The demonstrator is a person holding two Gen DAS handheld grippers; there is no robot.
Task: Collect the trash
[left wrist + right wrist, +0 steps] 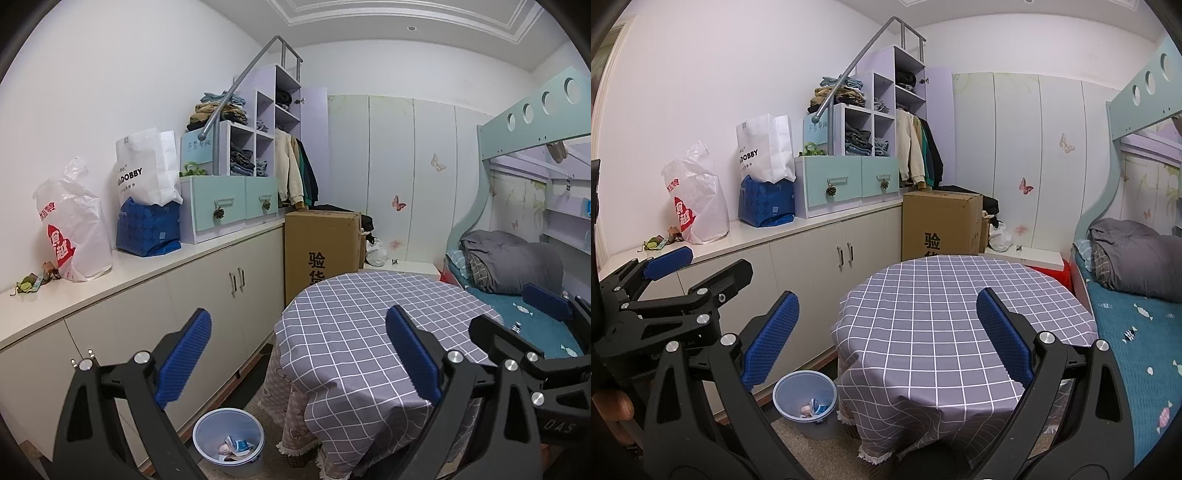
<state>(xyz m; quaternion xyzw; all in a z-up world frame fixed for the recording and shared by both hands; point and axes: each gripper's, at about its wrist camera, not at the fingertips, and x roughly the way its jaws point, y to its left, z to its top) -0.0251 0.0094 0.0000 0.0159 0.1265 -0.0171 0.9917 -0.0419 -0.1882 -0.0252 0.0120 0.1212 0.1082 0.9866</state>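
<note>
A: Both tools, left tool (299, 354) and right tool (886, 336), jaws apart, holding nothing. Trash already sits in the bin (229, 439), below-left of each.

B: Risk: leftover scraps (659, 242) on the surface, far left. Left tool reaching could snag the plastic bag (698, 199).

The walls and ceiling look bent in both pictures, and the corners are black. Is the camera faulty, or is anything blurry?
No fault: both wrist views are fisheye, so the bed frame curves and black corners ring each image. The left view shows the trash bin sharply; the right view is equally crisp on the checked tablecloth, under soft, even light, without glare.
</note>
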